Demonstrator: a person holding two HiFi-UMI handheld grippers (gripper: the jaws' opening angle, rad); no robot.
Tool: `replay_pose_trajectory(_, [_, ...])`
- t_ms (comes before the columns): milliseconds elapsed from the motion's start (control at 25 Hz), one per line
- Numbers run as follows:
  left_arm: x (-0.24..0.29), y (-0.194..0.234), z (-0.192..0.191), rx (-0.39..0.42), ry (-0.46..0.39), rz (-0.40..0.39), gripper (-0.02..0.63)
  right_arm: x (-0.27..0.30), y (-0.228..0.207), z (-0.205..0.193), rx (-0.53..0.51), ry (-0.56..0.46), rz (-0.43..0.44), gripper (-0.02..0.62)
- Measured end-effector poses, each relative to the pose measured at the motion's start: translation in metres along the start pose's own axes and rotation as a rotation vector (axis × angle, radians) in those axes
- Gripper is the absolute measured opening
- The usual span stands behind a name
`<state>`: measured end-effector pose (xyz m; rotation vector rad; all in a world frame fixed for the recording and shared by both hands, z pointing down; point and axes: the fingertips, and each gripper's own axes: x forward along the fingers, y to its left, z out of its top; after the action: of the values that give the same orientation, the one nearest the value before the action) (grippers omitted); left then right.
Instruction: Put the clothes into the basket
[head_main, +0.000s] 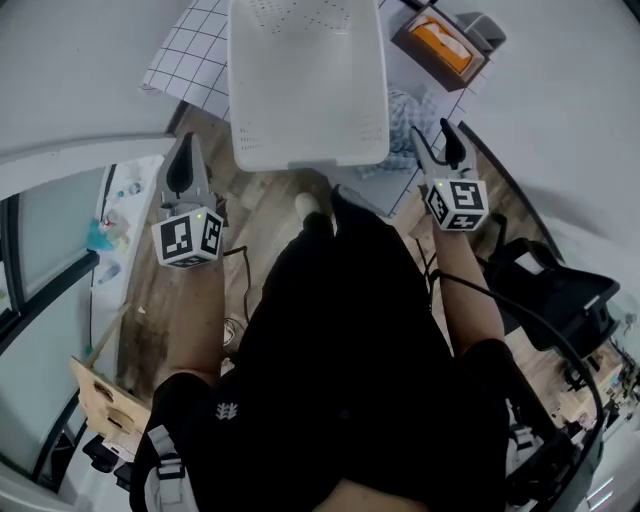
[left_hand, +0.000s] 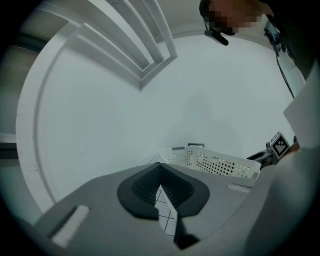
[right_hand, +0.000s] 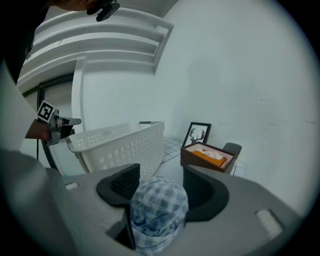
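Note:
The white perforated basket (head_main: 308, 80) stands empty on the table ahead of me; it also shows in the left gripper view (left_hand: 220, 162) and the right gripper view (right_hand: 120, 145). A bunched blue-checked cloth (head_main: 398, 122) lies on the table just right of the basket. My right gripper (head_main: 432, 140) hangs over it, open. In its own view the cloth (right_hand: 159, 210) fills the gap between the two spread jaws of the right gripper (right_hand: 161, 175). My left gripper (head_main: 186, 160) is off the basket's left corner, shut and holding nothing; its tips (left_hand: 161, 169) meet.
A gridded mat (head_main: 195, 55) covers the table under the basket. A brown tissue box (head_main: 440, 45) and a framed deer picture (right_hand: 199, 135) stand at the back right. Below are the wooden floor (head_main: 270, 205), the person's black clothes and a black seat (head_main: 560, 290) at right.

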<state>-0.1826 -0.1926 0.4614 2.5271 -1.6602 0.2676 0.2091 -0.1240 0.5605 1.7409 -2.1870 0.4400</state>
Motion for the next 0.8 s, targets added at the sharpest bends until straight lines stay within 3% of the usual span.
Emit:
replay_pose_trajectory(120, [0.013, 0.004, -0.005, 0.006, 0.015, 0.012, 0.003, 0.015, -0.003, -0.012, 0.026, 0.022, 0.033, 0.335])
replay_pose_trajectory(280, [0.029, 0.002, -0.012, 0.027, 0.047, 0.009, 0.003, 0.036, -0.014, -0.034, 0.052, 0.077, 0.016, 0.471])
replay_pose_trajectory(800, [0.042, 0.005, -0.029, 0.044, 0.118, 0.011, 0.003, 0.086, -0.002, -0.088, 0.105, 0.226, 0.097, 0.486])
